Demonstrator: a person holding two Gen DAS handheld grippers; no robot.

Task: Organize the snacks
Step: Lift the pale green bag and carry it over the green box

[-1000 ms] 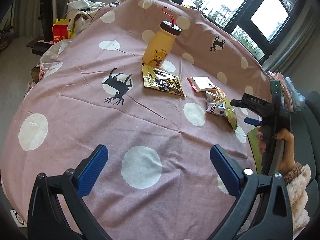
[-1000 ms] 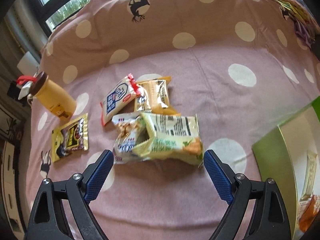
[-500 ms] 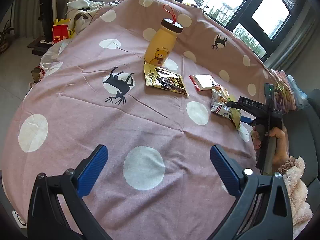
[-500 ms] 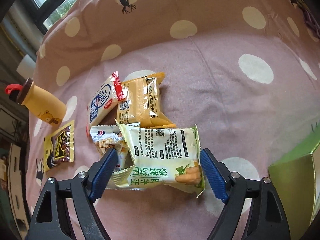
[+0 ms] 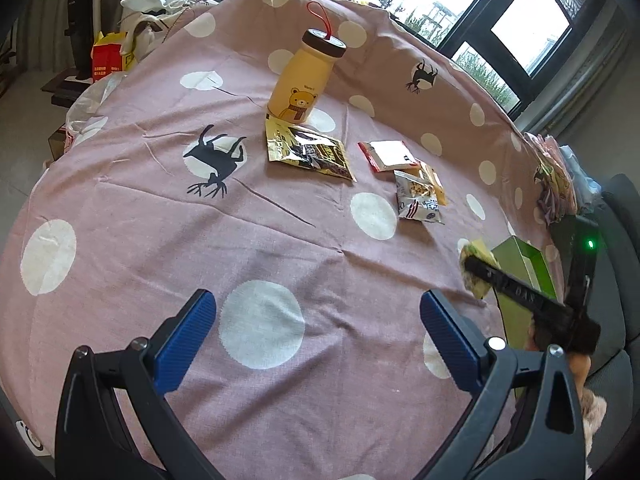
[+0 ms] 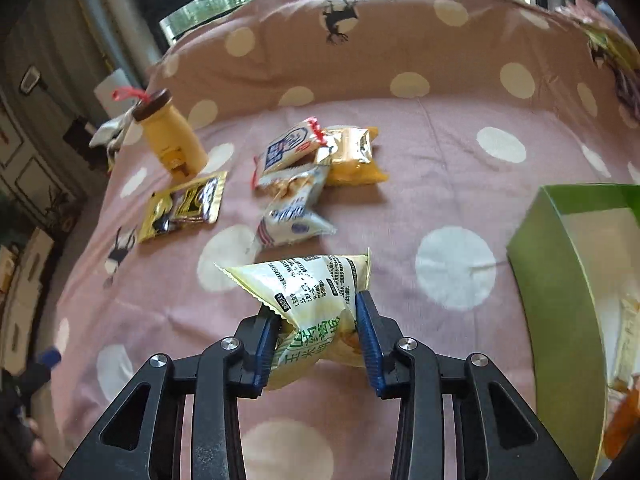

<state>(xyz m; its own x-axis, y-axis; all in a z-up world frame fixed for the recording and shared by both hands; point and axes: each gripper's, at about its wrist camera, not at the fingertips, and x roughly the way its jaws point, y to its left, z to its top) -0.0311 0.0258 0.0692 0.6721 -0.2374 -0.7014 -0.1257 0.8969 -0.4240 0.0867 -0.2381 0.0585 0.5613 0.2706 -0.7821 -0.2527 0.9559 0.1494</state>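
Pale-green snack bag (image 6: 316,312) (crumpled) sits clamped in the right hand-held gripper (image 6: 320,336); the left hand-held gripper (image 5: 316,332) gapes wide, empty.

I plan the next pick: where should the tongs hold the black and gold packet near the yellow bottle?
Grip the black and gold packet across its narrow width, coming from above: it lies flat, apart from the other snacks, the yellow bottle close behind one end.

the right gripper (image 5: 524,294) arm reads "das". the pale green snack bag (image 6: 316,308) carries large green chinese characters, "玉米" among them; its small print and the other packets' print stay unreadable.
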